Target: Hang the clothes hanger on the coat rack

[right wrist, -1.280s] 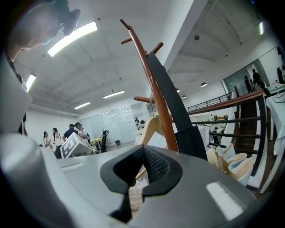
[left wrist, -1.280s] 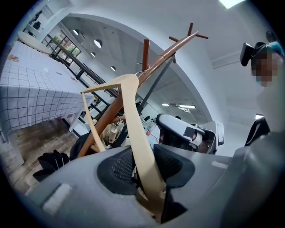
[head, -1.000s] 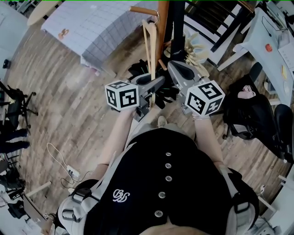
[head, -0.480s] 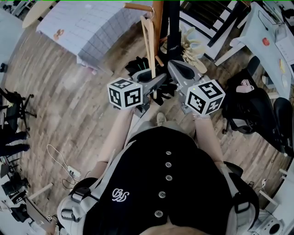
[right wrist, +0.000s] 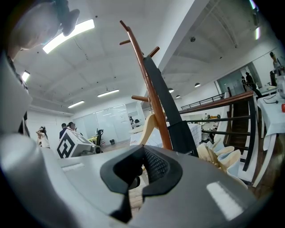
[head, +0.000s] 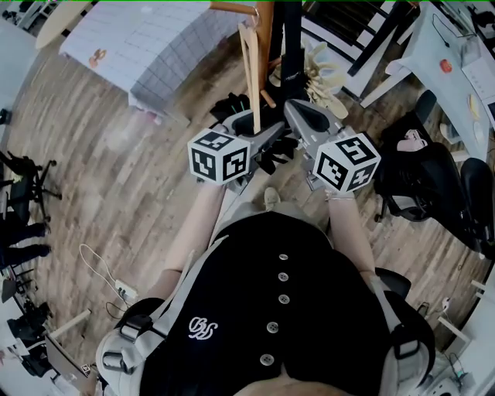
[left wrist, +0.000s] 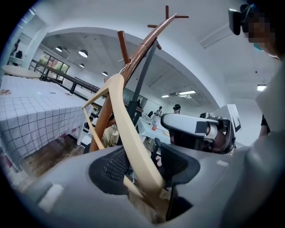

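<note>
Since a second ago the left gripper has rolled a little about its own axis, so its marker cube shows a different tilt in the head view. Its jaws have just been opening. They now stand apart, with one arm of the pale, curved wooden clothes hanger running up between them. The arm lies close against the right-hand pad, clear of the left-hand one, and is not pinched. The right gripper has hardly shifted.

The hanger hangs just beside the pole of the reddish-brown wooden coat rack. Its metal hook is up at a short upturned peg on the side of the rack towards the table. Its body hangs down along the pole to the left gripper, which sits just in front of the rack's foot.

The right gripper is near the rack on the opposite side from the hanger. Its jaws are drawn together with nothing between them.

Just beyond the rack's foot, a heap of more pale hangers lies on the wooden floor. I cannot tell whether a box or bin holds them. Black cloth items lie at the foot. A table under a white checked cloth stands well apart from the rack, on the hanger's side.
</note>
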`<state>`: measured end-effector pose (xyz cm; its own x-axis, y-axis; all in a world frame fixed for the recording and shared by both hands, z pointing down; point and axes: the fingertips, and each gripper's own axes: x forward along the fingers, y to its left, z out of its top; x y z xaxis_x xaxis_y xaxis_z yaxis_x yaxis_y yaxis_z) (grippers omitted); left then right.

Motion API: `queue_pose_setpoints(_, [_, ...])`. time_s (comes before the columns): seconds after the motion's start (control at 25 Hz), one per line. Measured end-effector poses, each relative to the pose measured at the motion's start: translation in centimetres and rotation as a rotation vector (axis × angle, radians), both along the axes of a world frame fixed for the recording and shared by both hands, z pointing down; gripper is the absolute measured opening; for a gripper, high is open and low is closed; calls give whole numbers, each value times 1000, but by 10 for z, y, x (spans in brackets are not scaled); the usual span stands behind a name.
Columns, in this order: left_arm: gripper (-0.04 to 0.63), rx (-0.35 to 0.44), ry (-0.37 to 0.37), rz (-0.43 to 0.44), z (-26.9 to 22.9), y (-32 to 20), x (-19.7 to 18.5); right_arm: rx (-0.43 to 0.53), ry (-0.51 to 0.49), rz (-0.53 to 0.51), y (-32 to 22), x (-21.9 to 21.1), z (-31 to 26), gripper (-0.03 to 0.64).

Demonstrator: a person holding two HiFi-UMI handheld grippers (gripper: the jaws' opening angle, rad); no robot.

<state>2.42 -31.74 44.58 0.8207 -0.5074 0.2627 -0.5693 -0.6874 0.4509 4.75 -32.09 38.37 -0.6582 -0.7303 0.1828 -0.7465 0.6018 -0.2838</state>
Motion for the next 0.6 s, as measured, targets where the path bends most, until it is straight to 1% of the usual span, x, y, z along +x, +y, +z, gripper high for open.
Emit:
queue_pose_setpoints(0.08, [234, 7, -6, -12, -1, 0, -2, 3, 0, 9, 1, 1, -1, 0])
queue_pose_setpoints(0.2, [275, 18, -9, -21, -4, 2, -4, 4, -1, 14, 3, 0, -1, 0])
queue_pose_setpoints(0.32, [279, 28, -19, -16, -6, 4, -6, 6, -1, 16, 6, -1, -1, 0])
queue_pose_setpoints(0.44, [310, 38, -43, -8, -8, 7, -7, 9, -2, 16, 7, -4, -3, 0])
queue_pose_setpoints(0.6, [311, 50, -57, -9, -9, 9, -11, 9, -2, 15, 8, -7, -4, 0])
